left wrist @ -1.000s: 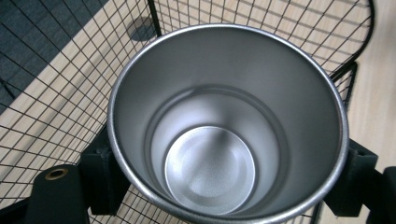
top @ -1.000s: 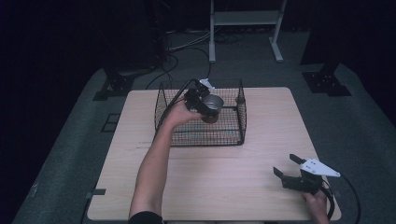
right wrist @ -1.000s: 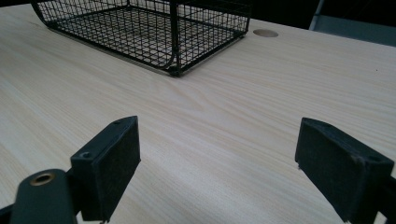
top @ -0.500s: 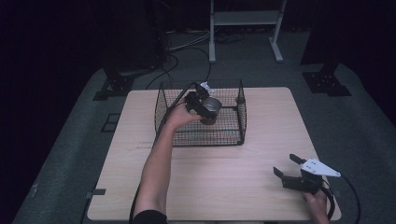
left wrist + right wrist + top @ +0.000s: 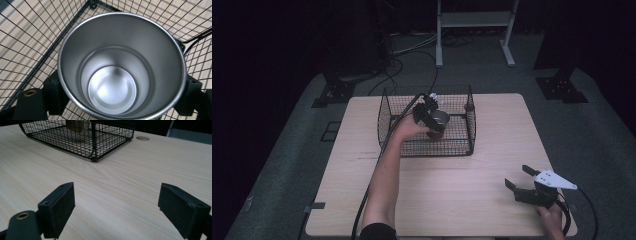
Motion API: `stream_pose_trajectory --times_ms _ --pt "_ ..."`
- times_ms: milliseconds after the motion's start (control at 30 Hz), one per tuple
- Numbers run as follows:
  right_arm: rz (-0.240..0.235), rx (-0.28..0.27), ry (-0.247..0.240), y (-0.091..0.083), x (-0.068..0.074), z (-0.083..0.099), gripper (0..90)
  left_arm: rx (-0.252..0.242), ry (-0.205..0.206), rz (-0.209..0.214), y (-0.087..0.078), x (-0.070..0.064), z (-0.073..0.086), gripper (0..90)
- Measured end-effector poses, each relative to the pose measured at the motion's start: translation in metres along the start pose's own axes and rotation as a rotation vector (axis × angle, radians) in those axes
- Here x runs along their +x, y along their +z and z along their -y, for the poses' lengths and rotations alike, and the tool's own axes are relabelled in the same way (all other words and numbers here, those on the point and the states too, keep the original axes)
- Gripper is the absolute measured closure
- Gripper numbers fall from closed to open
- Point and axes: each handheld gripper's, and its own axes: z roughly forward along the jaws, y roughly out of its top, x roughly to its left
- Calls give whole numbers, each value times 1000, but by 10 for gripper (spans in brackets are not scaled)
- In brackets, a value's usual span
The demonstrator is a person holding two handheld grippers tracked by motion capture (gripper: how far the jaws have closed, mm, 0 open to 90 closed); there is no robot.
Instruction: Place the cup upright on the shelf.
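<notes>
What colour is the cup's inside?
Plain silvery metal cup, empty; clearest in the left gripper view.

I read the cup (image 5: 120, 70) as bare metal, brushed to a soft satin inside, with a brighter polished rim and a faintly grainy sheen on its round bottom. Around the cup, the basket (image 5: 460, 145) is thin black wire mesh, coated and slightly glossy. Under the basket, my table (image 5: 130, 185) is pale wood or wood laminate, smooth and matt with fine straight grain. My right gripper (image 5: 117, 210), well apart from the basket, carries jaws of black, dull plastic faced with finely textured, rubbery-looking pads (image 5: 183, 211); a brass-coloured metal insert sits beside one.
</notes>
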Motion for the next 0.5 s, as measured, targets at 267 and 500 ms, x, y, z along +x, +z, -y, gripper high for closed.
stream_pose_trajectory --times_ms 267,500 --pt "-1 -1 1 0 0 0 133 19 -2 1 8 0 0 179" --pt "1 -3 0 0 0 0 133 25 -3 -3 11 3 2 178"
